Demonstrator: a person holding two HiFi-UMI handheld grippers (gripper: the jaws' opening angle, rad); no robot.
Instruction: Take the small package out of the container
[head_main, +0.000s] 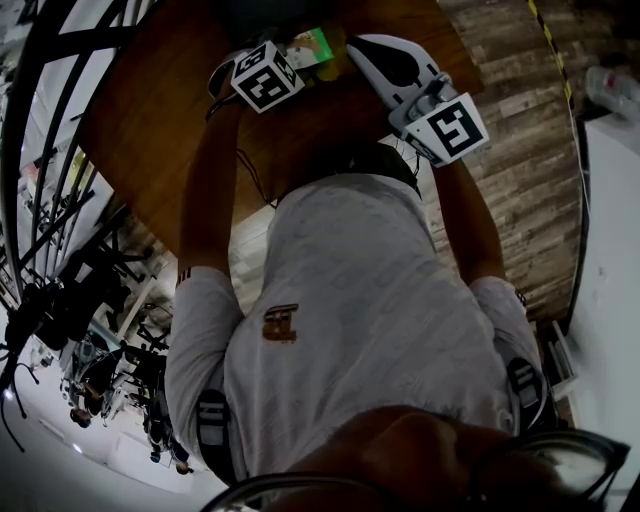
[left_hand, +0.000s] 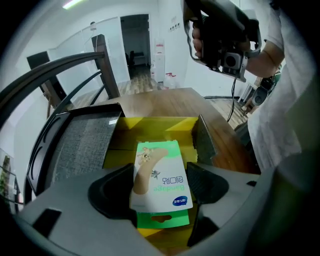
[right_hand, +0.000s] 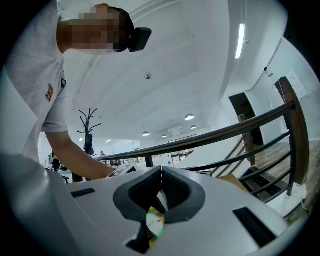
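On the wooden bench (head_main: 150, 130), at about eleven o'clock in the head view, sits the container (left_hand: 150, 125), a yellow-lined box with its grey flaps folded open. The small package (left_hand: 159, 165), a white-and-green bandage pack, stands tilted over the container's six o'clock edge, its upper end reaching toward twelve o'clock above the yellow floor. The left tongs (left_hand: 161, 182) are clamped on it, one pad against each side edge. The right tongs (right_hand: 160, 170) are held high at one o'clock in the left gripper view and point at the ceiling; their tips meet, and a yellow-green slip (right_hand: 155, 222) is pinched lower between them, though I cannot tell what it is. The step in hand looks like the lift-out. The next move calls for a steady grip while drawing the package up and back, clear of the flaps.
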